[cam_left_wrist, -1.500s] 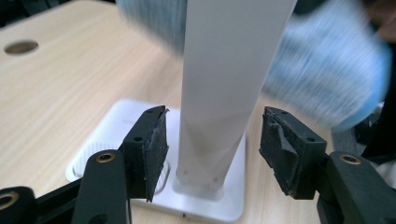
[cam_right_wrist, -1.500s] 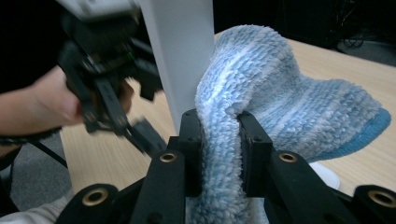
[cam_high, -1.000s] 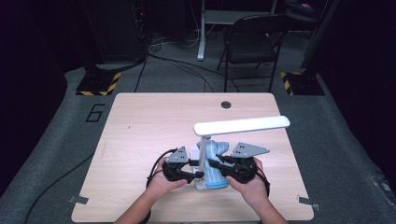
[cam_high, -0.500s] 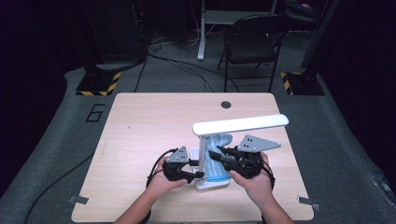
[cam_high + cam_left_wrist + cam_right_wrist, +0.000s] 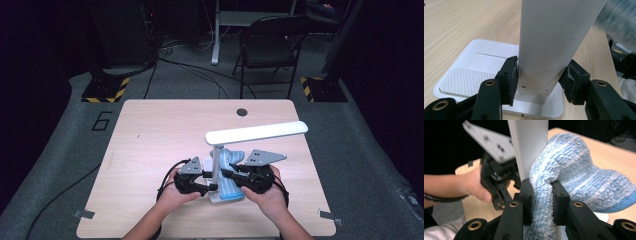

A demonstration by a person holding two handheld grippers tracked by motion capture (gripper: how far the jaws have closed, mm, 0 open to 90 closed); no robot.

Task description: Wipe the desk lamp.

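Wiping step in hand, by the look of it. White desk lamp [image 5: 220, 165] standing near the light wooden table [image 5: 150, 140] edge at 6 o'clock. Left gripper [image 5: 540, 75] jaws clenched on its upright post; right gripper [image 5: 541, 195] jaws pinching a fluffy blue-and-white cloth [image 5: 574, 170] against that post. Next: probably rubbing up the post, lamp braced.

A light wooden bench [image 5: 150, 150] stands on grey carpet [image 5: 55, 165] marked with a black "6" [image 5: 102, 121]. Behind it are a dark folding chair [image 5: 270, 47], two stands with yellow-black striped bases [image 5: 105, 90], loose cables [image 5: 190, 65], and a dim, dark room.
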